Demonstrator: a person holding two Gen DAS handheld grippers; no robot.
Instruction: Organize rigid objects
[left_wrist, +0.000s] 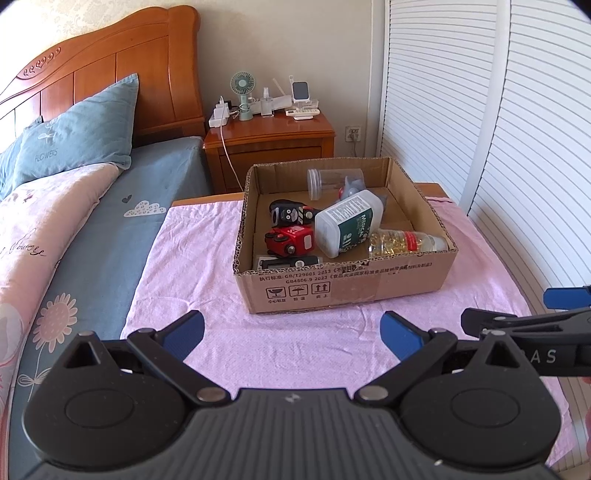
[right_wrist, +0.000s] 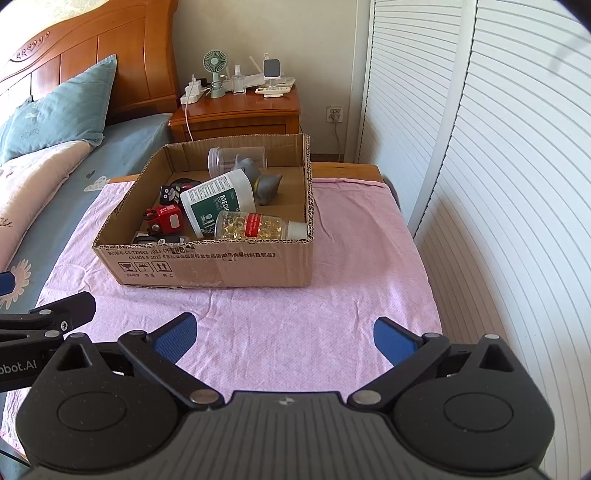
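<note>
Box (right_wrist: 207, 266) x1: 2 bottles, 1 clear jar, 3 toys; both grippers' jaws wide, empty.

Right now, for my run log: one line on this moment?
left gripper open | right gripper open | both over pink cloth | cardboard box filled

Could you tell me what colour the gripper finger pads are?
Blue pads, clearest in the right wrist view.

We see bare pink cloth (right_wrist: 295, 314) near us; farther off, the cardboard box (right_wrist: 207, 266) walls block low approaches.
</note>
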